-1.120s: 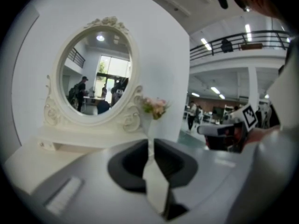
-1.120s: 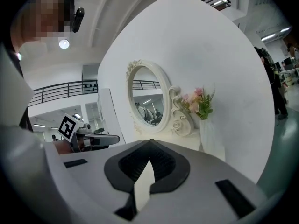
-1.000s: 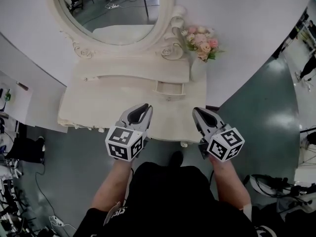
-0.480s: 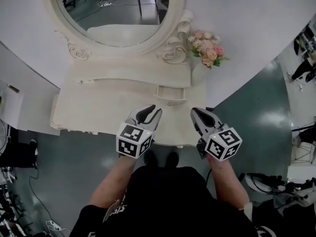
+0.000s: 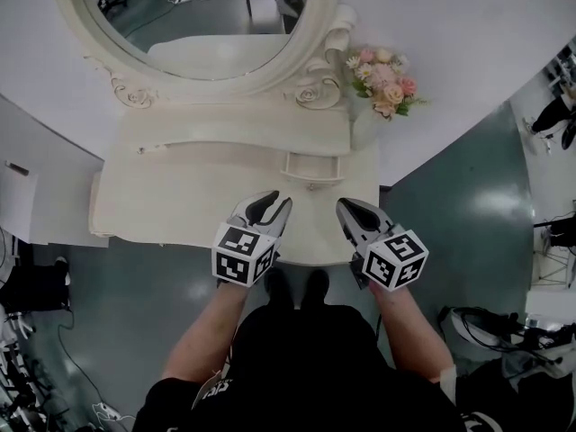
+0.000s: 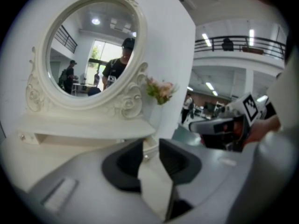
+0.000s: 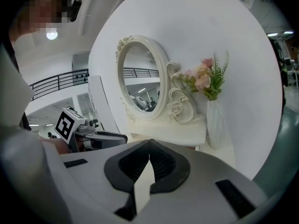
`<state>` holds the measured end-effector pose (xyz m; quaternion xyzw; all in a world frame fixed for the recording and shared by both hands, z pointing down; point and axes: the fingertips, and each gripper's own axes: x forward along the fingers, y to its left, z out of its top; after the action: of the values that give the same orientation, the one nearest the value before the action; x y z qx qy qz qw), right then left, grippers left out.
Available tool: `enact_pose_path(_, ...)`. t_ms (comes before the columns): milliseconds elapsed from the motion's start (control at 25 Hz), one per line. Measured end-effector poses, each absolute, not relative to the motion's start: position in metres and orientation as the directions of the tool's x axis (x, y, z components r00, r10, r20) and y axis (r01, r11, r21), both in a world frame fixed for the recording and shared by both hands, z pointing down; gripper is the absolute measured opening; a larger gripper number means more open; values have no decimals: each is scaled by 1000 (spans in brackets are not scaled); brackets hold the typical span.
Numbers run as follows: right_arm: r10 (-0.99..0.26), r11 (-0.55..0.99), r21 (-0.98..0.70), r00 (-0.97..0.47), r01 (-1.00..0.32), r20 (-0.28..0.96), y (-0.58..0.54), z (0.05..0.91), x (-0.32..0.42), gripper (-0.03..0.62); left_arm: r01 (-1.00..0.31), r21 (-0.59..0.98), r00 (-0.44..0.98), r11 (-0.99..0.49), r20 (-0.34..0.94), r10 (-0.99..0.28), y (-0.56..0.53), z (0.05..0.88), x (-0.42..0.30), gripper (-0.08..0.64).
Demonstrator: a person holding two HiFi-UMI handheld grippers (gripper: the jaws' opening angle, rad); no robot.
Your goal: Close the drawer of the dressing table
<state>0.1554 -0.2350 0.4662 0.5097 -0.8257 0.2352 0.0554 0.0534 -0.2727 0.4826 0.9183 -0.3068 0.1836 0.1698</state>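
Note:
The cream dressing table (image 5: pixel 180 196) stands against a white wall under an oval mirror (image 5: pixel 198 7). Its small drawer (image 5: pixel 310 166) is pulled out a little below the shelf, right of centre, knob toward me. My left gripper (image 5: pixel 274 202) hovers over the table's front edge, just short of the drawer, with its jaws open and nothing between them. In the left gripper view the drawer (image 6: pixel 150 147) shows through the gap of the left gripper (image 6: pixel 151 142). My right gripper (image 5: pixel 346 207) is beside it, shut and empty, as the right gripper view (image 7: pixel 149 142) confirms.
A white vase of pink flowers (image 5: pixel 382 79) stands at the table's back right corner, close behind the drawer. The person's shoes (image 5: pixel 297 286) are on the green floor at the table's front edge. Cables and gear (image 5: pixel 504 327) lie at the right, and cables at the lower left.
Both grippers have sunk toward the table's front edge, and the right one has drifted left, closer to the left one. The drawer has not moved.

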Motion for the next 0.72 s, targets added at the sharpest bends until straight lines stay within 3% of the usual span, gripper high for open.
enact_pose_path(720,-712,341,-334,-474,-879,519,-279,558,125,72,-660,281,736,-697,429,-524,-284,520,36,103)
